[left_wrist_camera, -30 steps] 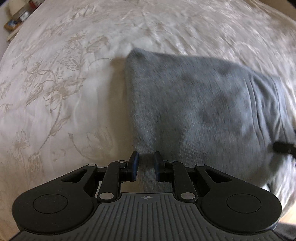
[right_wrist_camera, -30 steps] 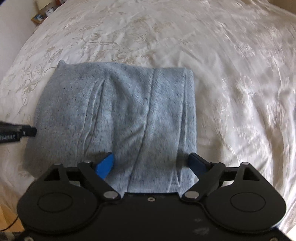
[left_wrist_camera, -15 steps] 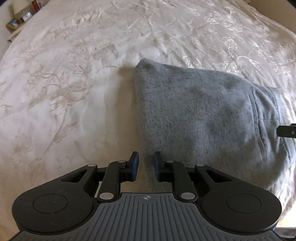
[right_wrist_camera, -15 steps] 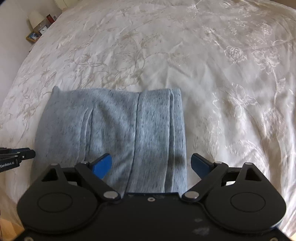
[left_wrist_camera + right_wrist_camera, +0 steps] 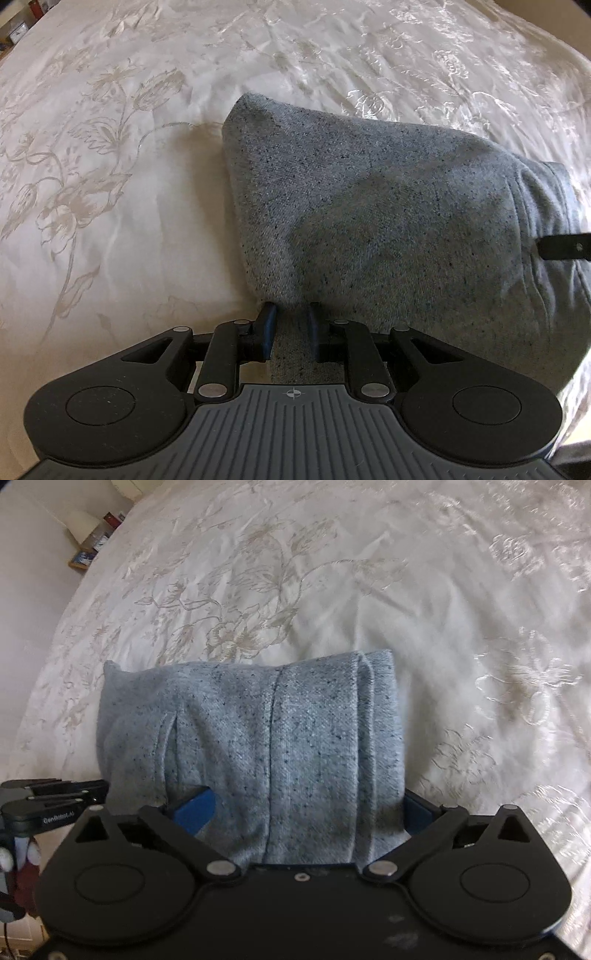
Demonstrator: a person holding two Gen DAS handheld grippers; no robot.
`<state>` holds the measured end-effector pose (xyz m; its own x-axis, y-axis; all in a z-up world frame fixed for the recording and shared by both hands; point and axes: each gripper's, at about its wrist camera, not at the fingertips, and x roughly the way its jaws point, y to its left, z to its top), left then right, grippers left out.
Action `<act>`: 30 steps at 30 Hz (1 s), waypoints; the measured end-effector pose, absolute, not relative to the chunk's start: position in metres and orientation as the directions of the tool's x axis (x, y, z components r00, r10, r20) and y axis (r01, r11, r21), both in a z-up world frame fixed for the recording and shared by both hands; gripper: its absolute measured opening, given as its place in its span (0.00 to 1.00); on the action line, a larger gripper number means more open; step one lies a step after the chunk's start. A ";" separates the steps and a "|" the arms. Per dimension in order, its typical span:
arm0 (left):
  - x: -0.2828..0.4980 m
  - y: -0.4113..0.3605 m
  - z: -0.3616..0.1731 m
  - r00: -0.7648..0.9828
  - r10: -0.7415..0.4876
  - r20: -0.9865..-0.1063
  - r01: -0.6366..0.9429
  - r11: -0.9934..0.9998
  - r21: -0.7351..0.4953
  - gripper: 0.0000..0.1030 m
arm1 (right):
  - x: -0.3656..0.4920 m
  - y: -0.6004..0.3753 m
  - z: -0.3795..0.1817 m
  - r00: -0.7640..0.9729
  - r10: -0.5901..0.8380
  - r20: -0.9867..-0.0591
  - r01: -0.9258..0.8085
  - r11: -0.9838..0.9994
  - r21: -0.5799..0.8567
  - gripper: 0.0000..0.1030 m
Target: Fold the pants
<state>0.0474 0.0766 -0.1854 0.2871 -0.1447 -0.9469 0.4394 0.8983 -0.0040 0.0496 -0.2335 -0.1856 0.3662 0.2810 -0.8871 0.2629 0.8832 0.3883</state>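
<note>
The grey pants lie folded into a thick bundle on the white bedspread. My left gripper is shut on the bundle's near left edge, with grey cloth pinched between the jaws. In the right wrist view the pants fill the space between the wide jaws of my right gripper. The cloth drapes over its blue fingers, and the jaws stand open around the bundle's near right end. The left gripper shows at the left edge of this view.
The bedspread has a pale embroidered flower pattern and spreads far beyond the pants on all sides. A small wooden shelf with boxes stands by the wall at the far left of the bed.
Both grippers have moved forward into the near edge of the bundle. The left jaws now pinch the cloth, and the pants now lie between the right jaws.
</note>
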 end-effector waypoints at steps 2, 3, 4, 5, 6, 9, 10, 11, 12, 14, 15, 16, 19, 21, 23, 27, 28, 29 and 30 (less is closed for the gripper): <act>0.043 0.081 -0.186 0.298 -0.169 -0.939 0.446 0.895 -0.020 0.18 | 0.053 -0.236 -0.189 0.364 0.298 -0.883 0.257 0.879 0.402 1.00; 0.041 0.084 -0.185 0.302 -0.184 -0.935 0.450 0.893 -0.030 0.19 | 0.055 -0.237 -0.191 0.361 0.307 -0.881 0.256 0.876 0.410 1.00; 0.041 0.087 -0.184 0.302 -0.195 -0.933 0.456 0.889 -0.039 0.19 | 0.055 -0.237 -0.191 0.358 0.313 -0.880 0.255 0.874 0.414 1.00; 0.041 0.089 -0.182 0.303 -0.206 -0.930 0.457 0.888 -0.048 0.19 | 0.055 -0.239 -0.193 0.357 0.319 -0.878 0.253 0.872 0.420 1.00; 0.040 0.094 -0.179 0.304 -0.224 -0.926 0.448 0.892 -0.069 0.19 | 0.055 -0.240 -0.193 0.354 0.325 -0.877 0.249 0.871 0.423 1.00; 0.042 0.107 -0.172 0.295 -0.276 -0.915 0.403 0.904 -0.143 0.22 | 0.056 -0.243 -0.195 0.350 0.336 -0.874 0.245 0.868 0.432 1.00; 0.044 0.111 -0.170 0.291 -0.289 -0.912 0.386 0.908 -0.165 0.26 | 0.055 -0.243 -0.194 0.350 0.338 -0.874 0.244 0.868 0.433 1.00; 0.046 0.114 -0.171 0.280 -0.309 -0.909 0.370 0.908 -0.195 0.28 | 0.056 -0.243 -0.195 0.348 0.338 -0.874 0.242 0.869 0.432 1.00; 0.050 0.119 -0.173 0.257 -0.343 -0.903 0.351 0.904 -0.244 0.31 | 0.055 -0.245 -0.195 0.347 0.337 -0.875 0.241 0.870 0.431 1.00; 0.059 0.129 -0.178 0.215 -0.418 -0.883 0.287 0.891 -0.352 0.50 | 0.053 -0.244 -0.195 0.343 0.334 -0.878 0.241 0.872 0.427 1.00; 0.063 0.134 -0.182 0.198 -0.428 -0.882 0.251 0.892 -0.377 0.77 | 0.056 -0.243 -0.196 0.340 0.335 -0.879 0.240 0.873 0.426 1.00; 0.065 0.135 -0.184 0.188 -0.427 -0.884 0.240 0.893 -0.380 0.95 | 0.057 -0.243 -0.196 0.338 0.336 -0.879 0.239 0.873 0.425 1.00; 0.067 0.125 -0.185 0.179 -0.412 -0.893 0.287 0.890 -0.353 0.99 | 0.059 -0.242 -0.197 0.334 0.340 -0.879 0.237 0.873 0.427 1.00; 0.068 0.112 -0.188 0.159 -0.421 -0.893 0.323 0.877 -0.356 0.99 | 0.060 -0.242 -0.197 0.336 0.341 -0.878 0.234 0.873 0.428 1.00; 0.070 0.096 -0.192 0.129 -0.454 -0.882 0.352 0.852 -0.387 0.99 | 0.059 -0.242 -0.197 0.341 0.340 -0.877 0.235 0.872 0.430 1.00; 0.074 0.062 -0.200 0.094 -0.422 -0.902 0.396 0.847 -0.355 1.00 | 0.055 -0.242 -0.197 0.356 0.336 -0.872 0.242 0.868 0.434 1.00; 0.075 0.059 -0.203 0.092 -0.410 -0.908 0.393 0.852 -0.345 1.00 | 0.053 -0.243 -0.196 0.363 0.335 -0.870 0.247 0.865 0.437 1.00; 0.077 0.059 -0.204 0.090 -0.412 -0.907 0.384 0.854 -0.350 1.00 | 0.052 -0.244 -0.197 0.370 0.333 -0.867 0.255 0.861 0.440 1.00; 0.078 0.062 -0.204 0.086 -0.422 -0.903 0.370 0.855 -0.364 1.00 | 0.049 -0.245 -0.196 0.381 0.331 -0.864 0.264 0.856 0.444 1.00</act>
<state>0.0778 0.0618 -0.2045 0.0861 -0.4219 -0.9025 0.3697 0.8548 -0.3643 0.0492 -0.2448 -0.1963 0.3806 0.3308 -0.8635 0.2636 0.8563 0.4442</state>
